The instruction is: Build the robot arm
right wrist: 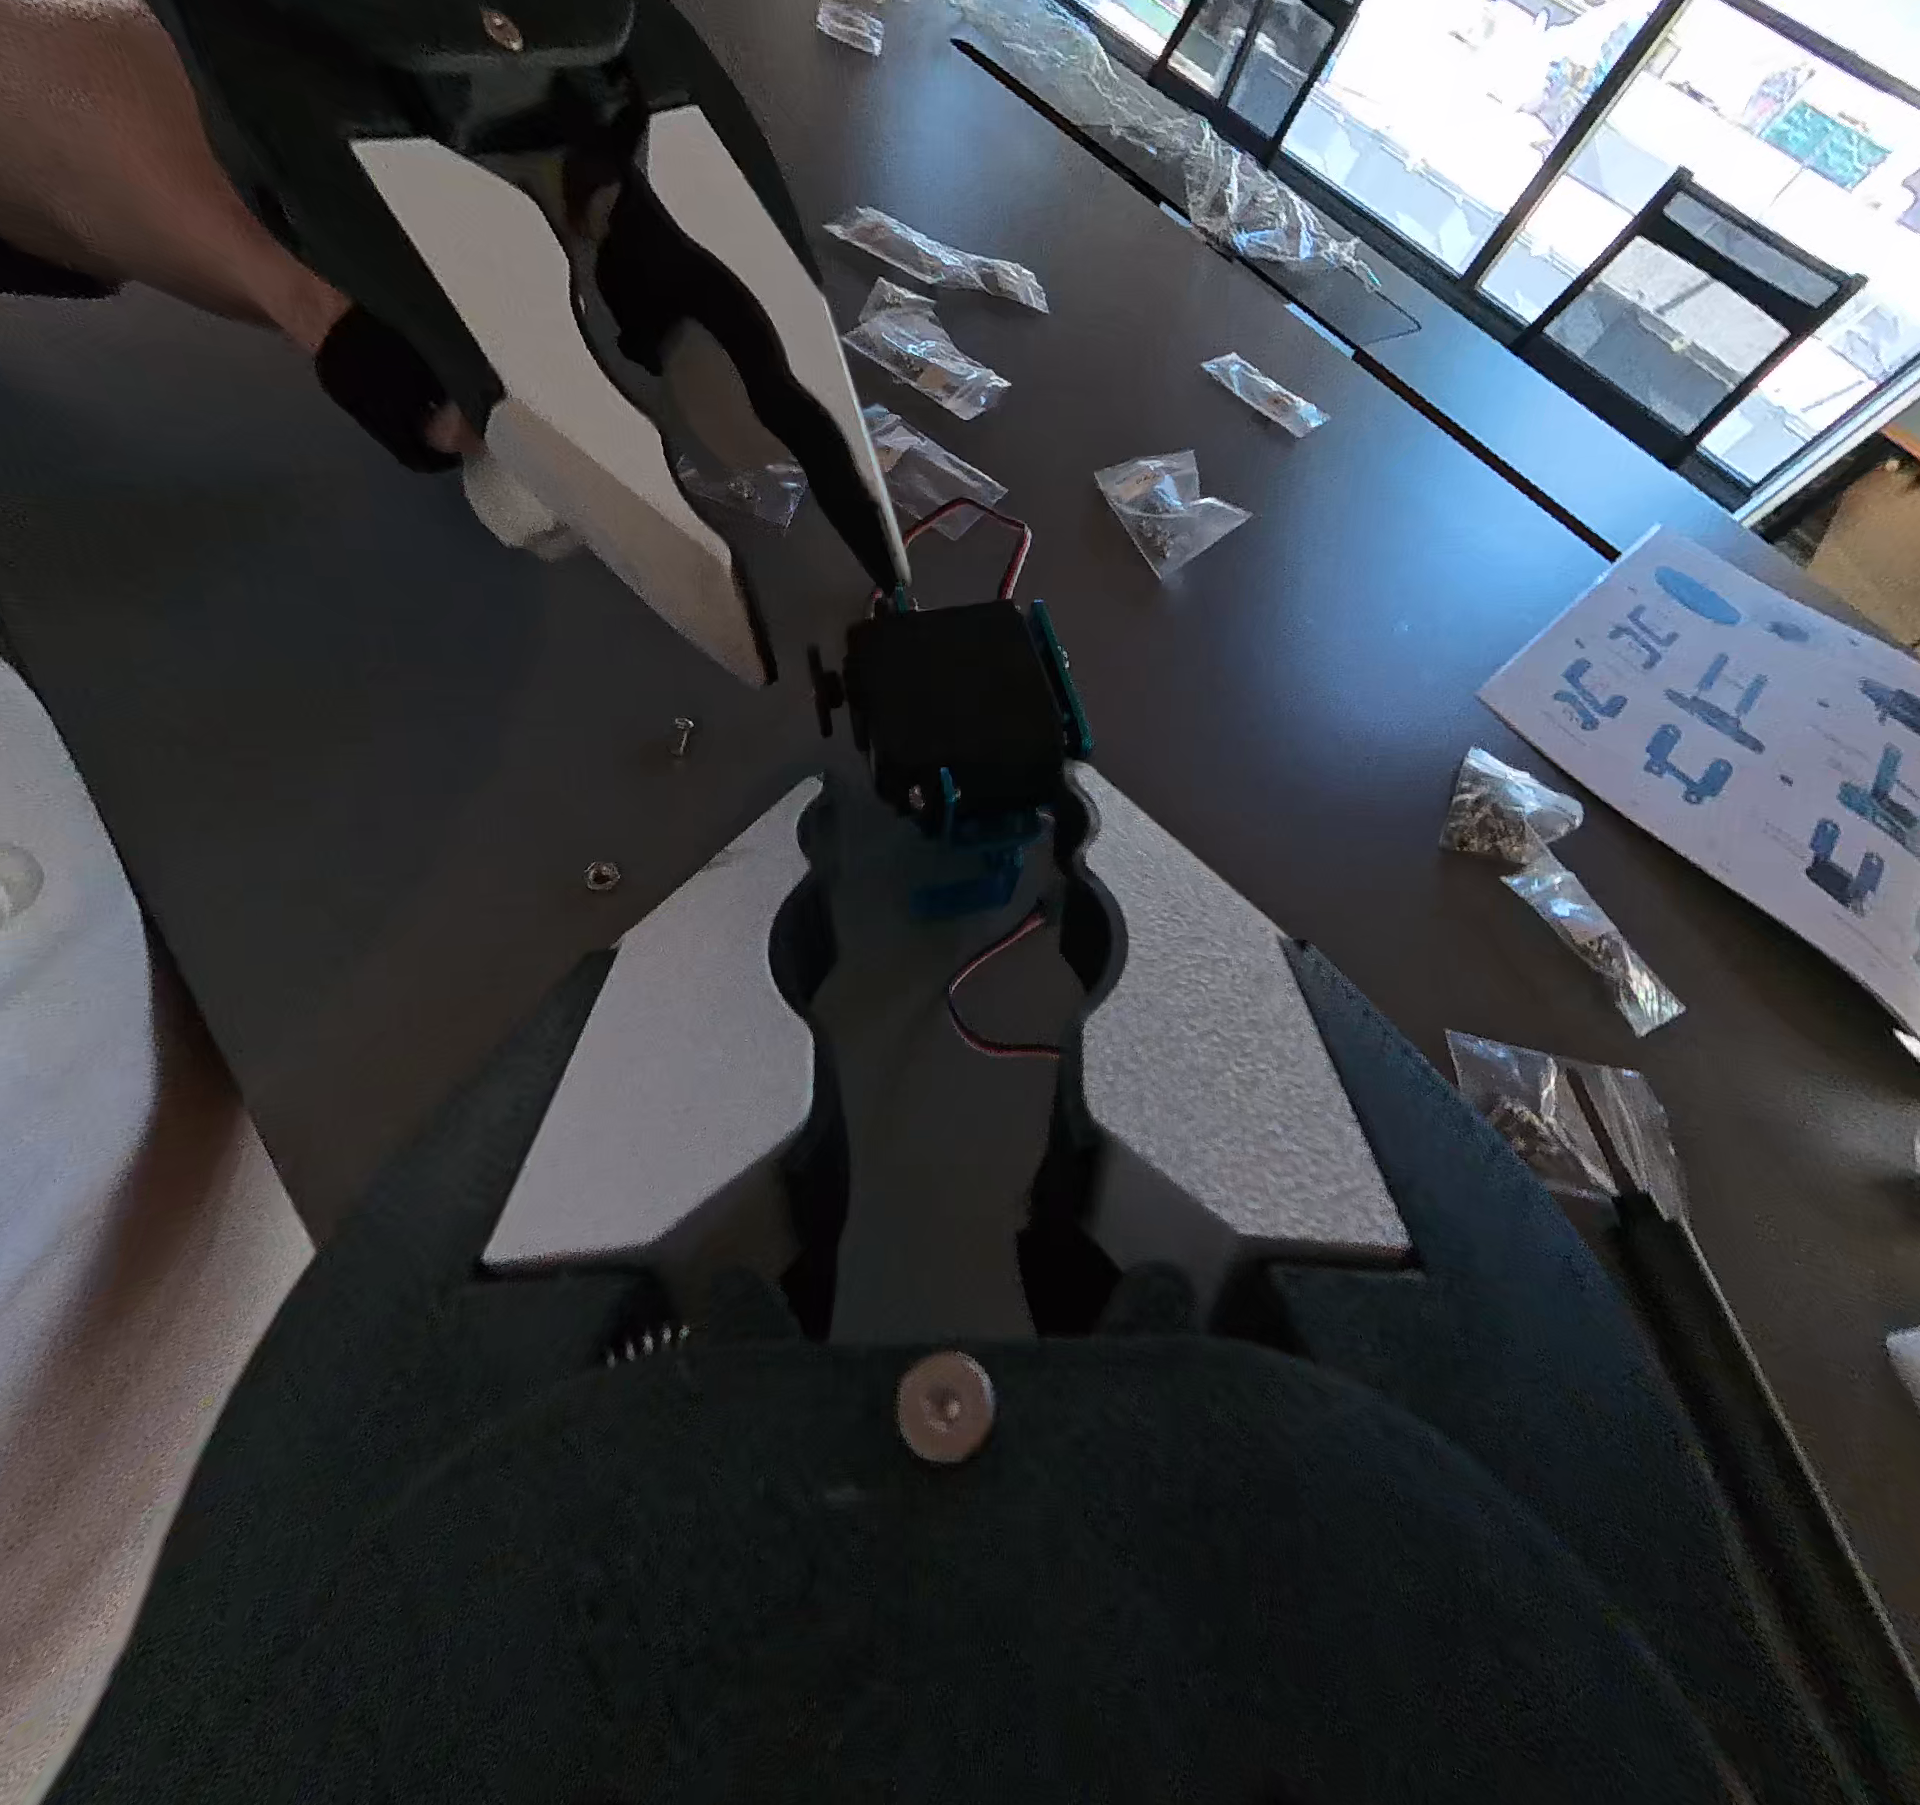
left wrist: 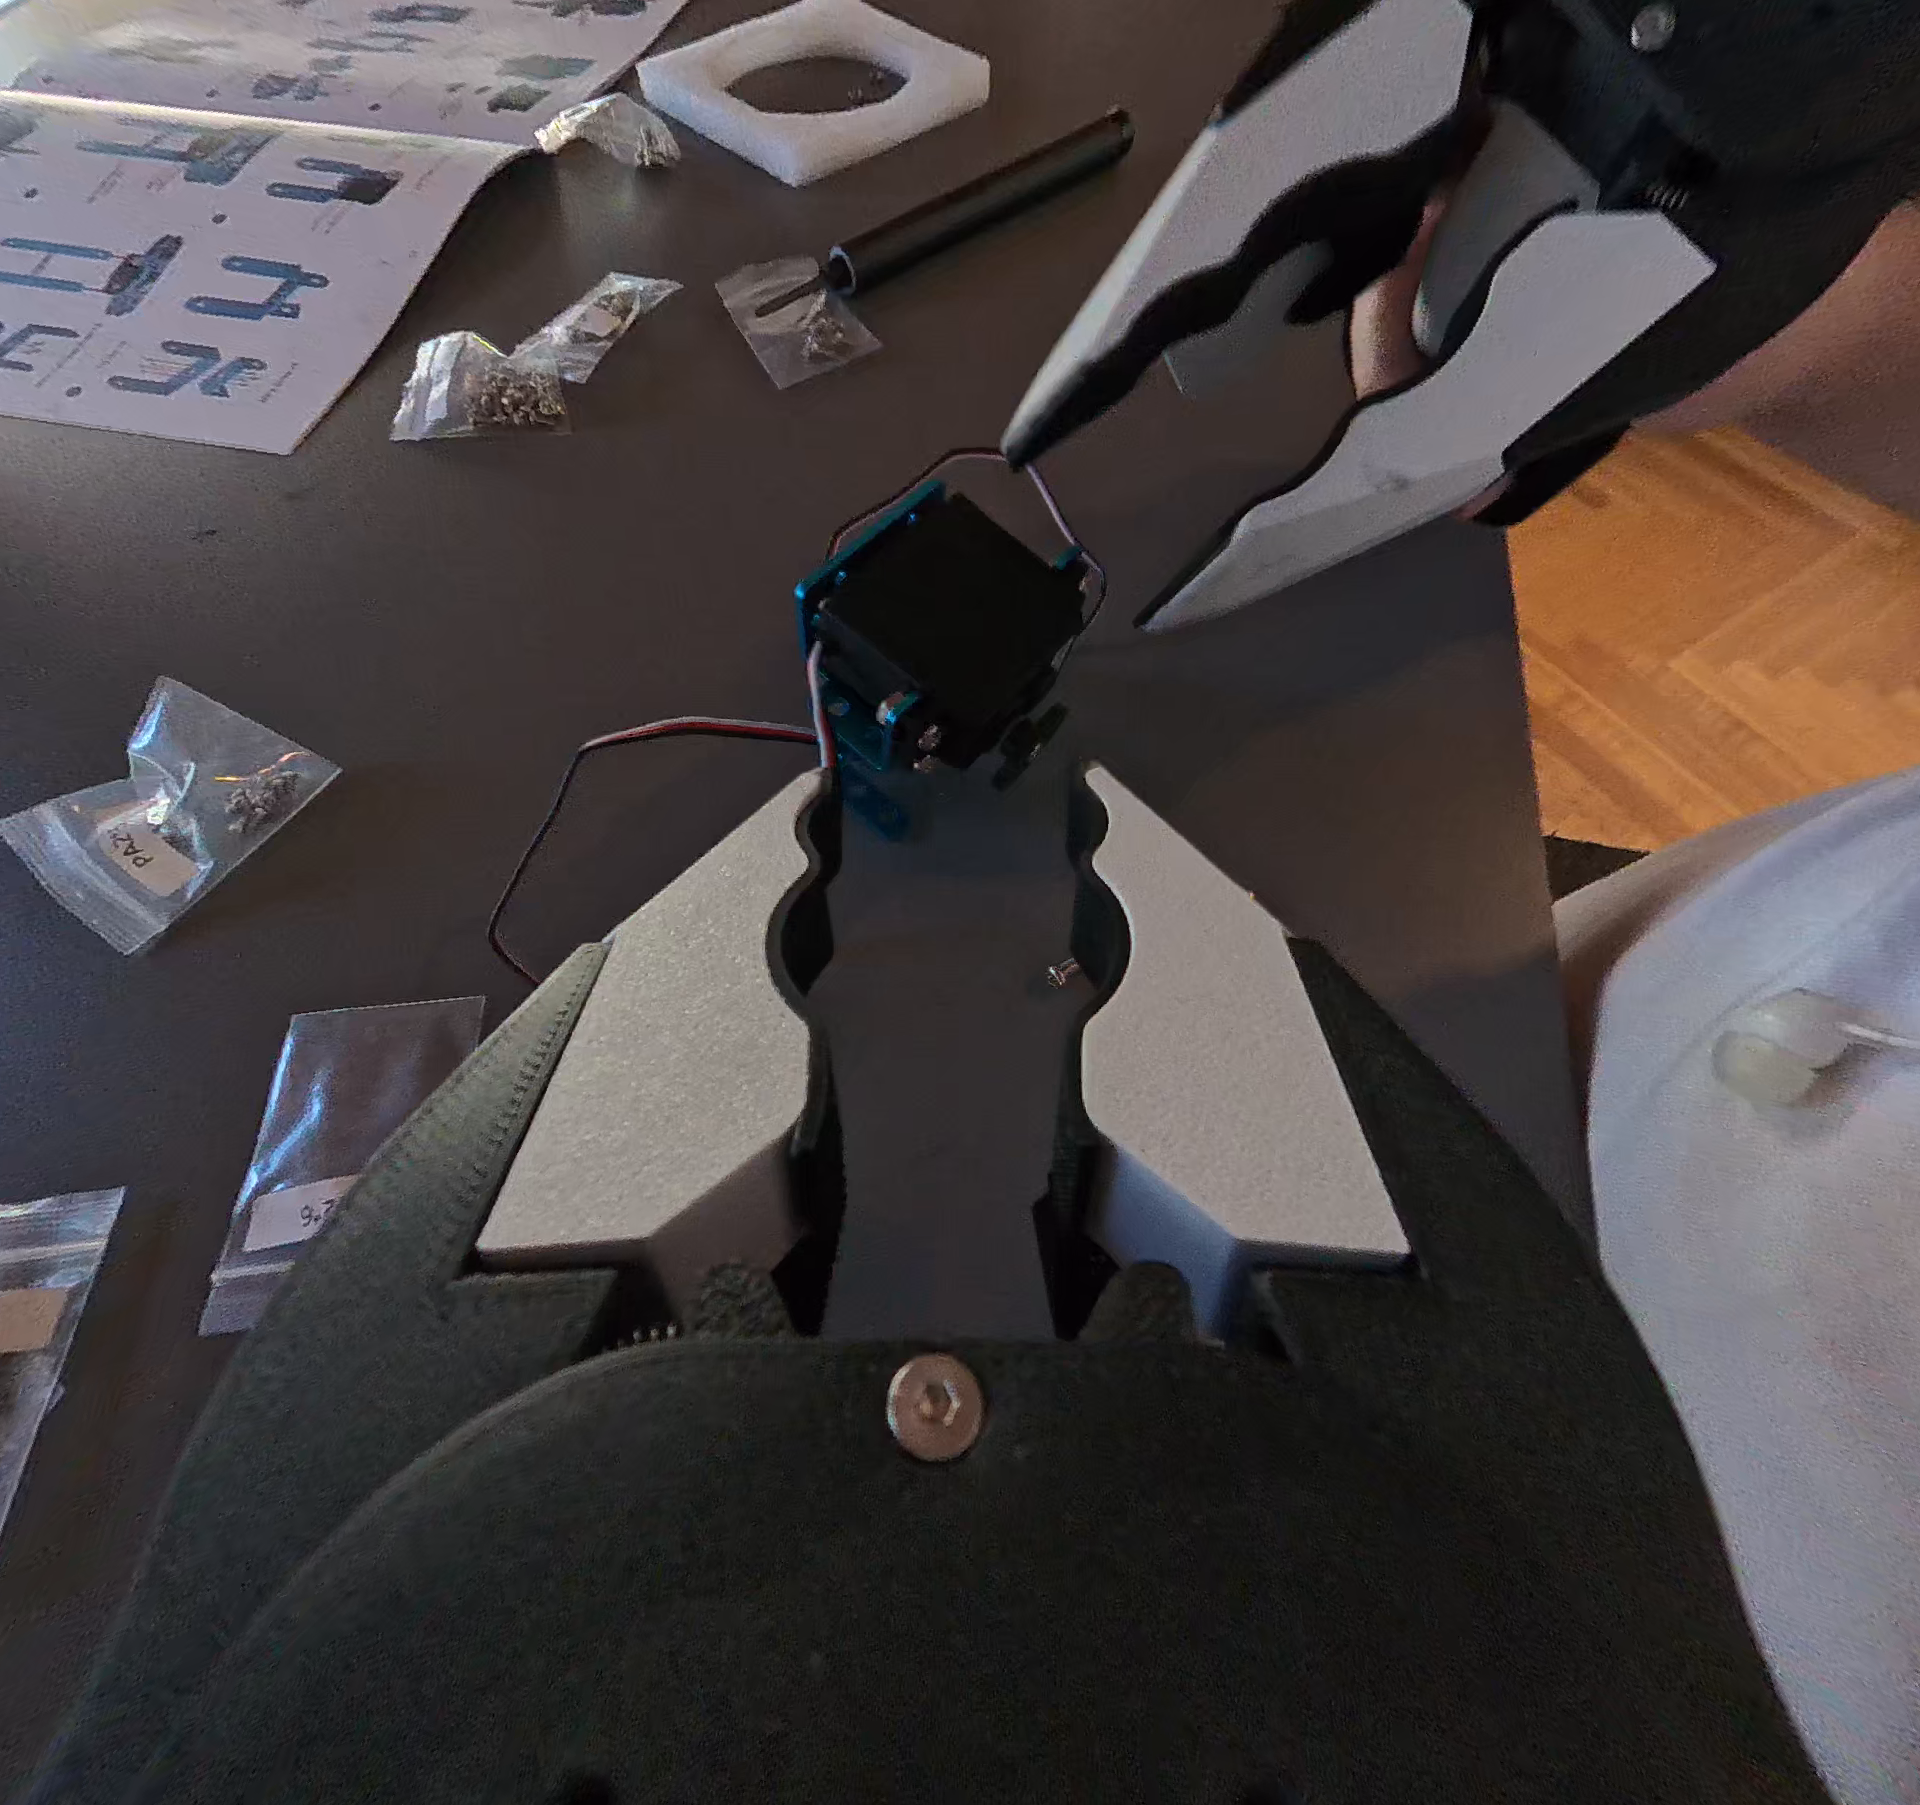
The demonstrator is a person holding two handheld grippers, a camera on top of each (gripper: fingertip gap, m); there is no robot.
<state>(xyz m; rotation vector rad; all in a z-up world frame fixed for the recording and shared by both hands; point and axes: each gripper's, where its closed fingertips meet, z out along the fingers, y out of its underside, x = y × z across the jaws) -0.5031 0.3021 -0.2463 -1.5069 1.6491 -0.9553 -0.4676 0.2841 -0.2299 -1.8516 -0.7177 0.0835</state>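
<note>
A black servo motor in a blue metal bracket stands on the dark table, with its red, black and white lead curling off across the tabletop.

The left gripper sits low over the table with its jaws apart, holding nothing; the bracket's foot lies just at its fingertips, and a loose screw rests on the table between the fingers.

The right gripper is likewise spread and empty (in the left wrist view it reaches in from the upper right, one fingertip touching the lead above the servo). From its own camera the servo and bracket stand right at its tips, and a small nut lies just to one side.

Small plastic bags of hardware are scattered about, with printed instruction sheets, a white foam square and a black tube toward the far edge.
</note>
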